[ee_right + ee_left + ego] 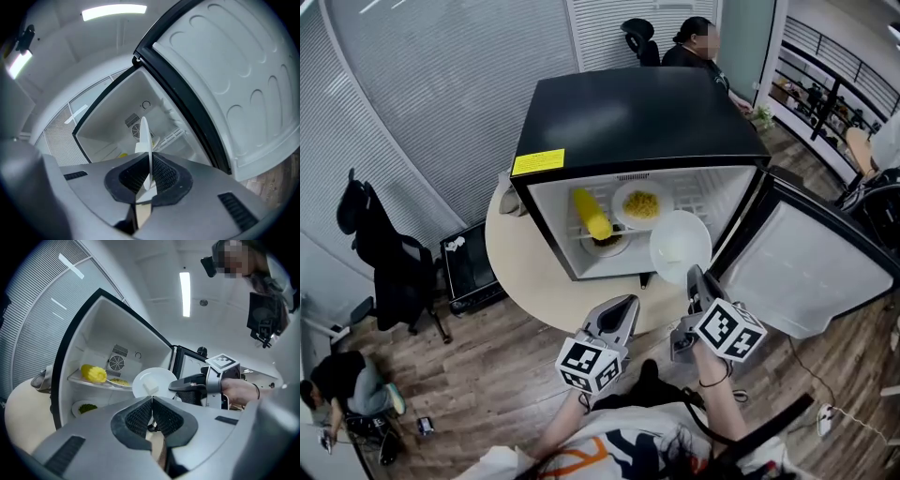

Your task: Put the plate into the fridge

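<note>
Mid-carry: right gripper [695, 275] clamped on plate [680, 246] rim at open fridge [637, 122]; left gripper [625, 302] closed, empty. Next, probably: ease plate inside.

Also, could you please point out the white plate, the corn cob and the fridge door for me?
white plate [680, 246], head view, centre of its face
corn cob [592, 216], head view, middle of the cob
fridge door [804, 267], head view, its white inner panel
</note>
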